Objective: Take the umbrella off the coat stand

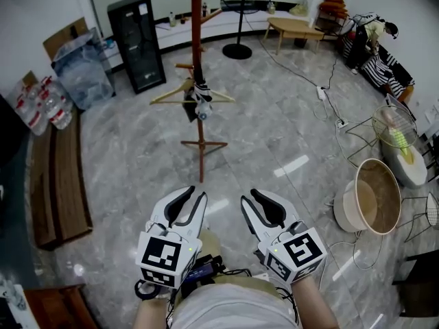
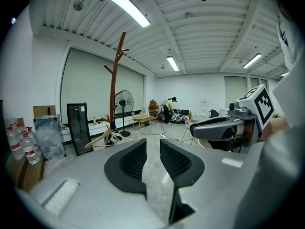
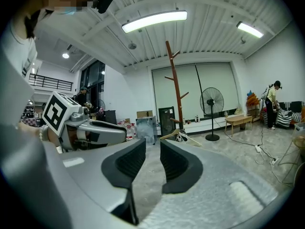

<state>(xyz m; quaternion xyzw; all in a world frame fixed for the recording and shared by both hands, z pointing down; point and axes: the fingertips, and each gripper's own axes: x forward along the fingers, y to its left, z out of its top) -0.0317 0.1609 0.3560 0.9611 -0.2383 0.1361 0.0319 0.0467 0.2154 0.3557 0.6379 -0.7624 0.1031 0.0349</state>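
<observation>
While the left gripper (image 1: 195, 193) and right gripper (image 1: 249, 196) sit narrowly parted and empty by the person's waist, the folded umbrella (image 1: 198, 105) hangs low on the wooden coat stand (image 1: 197, 40), well ahead, beside a wooden hanger (image 1: 171, 94). It would be best to step closer first, then widen one gripper's jaws around the umbrella.

Light: bright, even, from ceiling tubes (image 2: 121, 5)
Glare: white streaks on the polished floor (image 1: 291, 164)
Edges: gripper views bulge, corners black
Focus: left gripper (image 2: 153, 147) slightly soft up close
</observation>
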